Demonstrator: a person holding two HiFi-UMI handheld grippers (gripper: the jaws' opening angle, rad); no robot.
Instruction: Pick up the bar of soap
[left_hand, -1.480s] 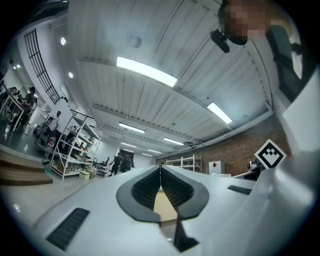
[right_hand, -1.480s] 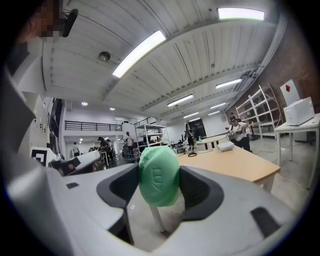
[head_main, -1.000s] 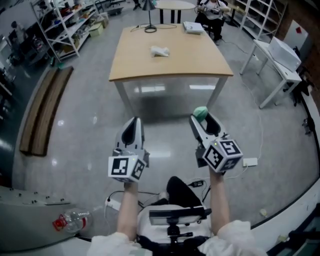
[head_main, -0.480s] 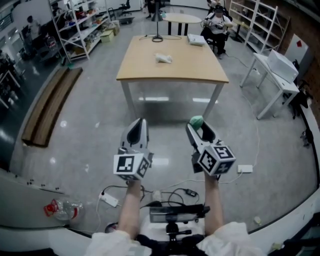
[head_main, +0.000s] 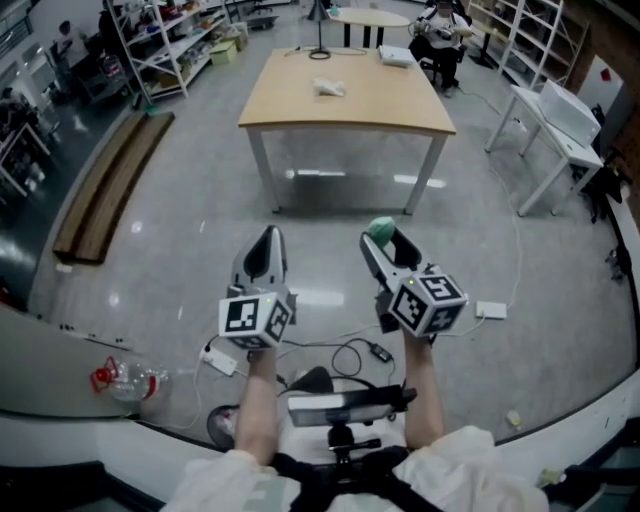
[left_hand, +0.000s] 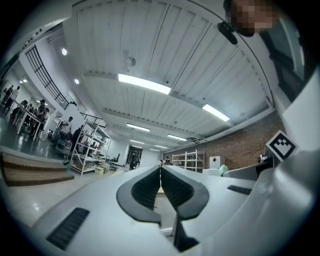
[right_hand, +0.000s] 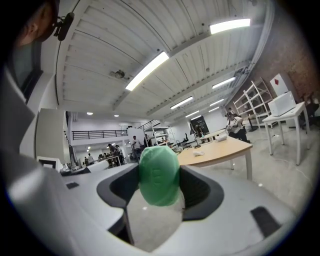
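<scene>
A green oval bar of soap (right_hand: 159, 175) sits clamped between the jaws of my right gripper (right_hand: 159, 181). From the head view the same soap (head_main: 380, 229) shows at the tip of the right gripper (head_main: 383, 236), held above the grey floor. My left gripper (head_main: 266, 250) hangs beside it on the left with its jaws pressed together and nothing between them. In the left gripper view the left gripper (left_hand: 160, 175) shows its dark pads meeting in a thin line.
A wooden table (head_main: 400, 108) stands ahead with a small white object (head_main: 329, 89) on it. Cables and a power strip (head_main: 221, 359) lie on the floor near my feet. A plastic bottle (head_main: 122, 378) lies at lower left. White desk (head_main: 552, 112) at right, shelving (head_main: 168, 40) at back left.
The table has receded up the frame as the view drew back from it. Both grippers keep their pose, the right one still clamped on the soap.
</scene>
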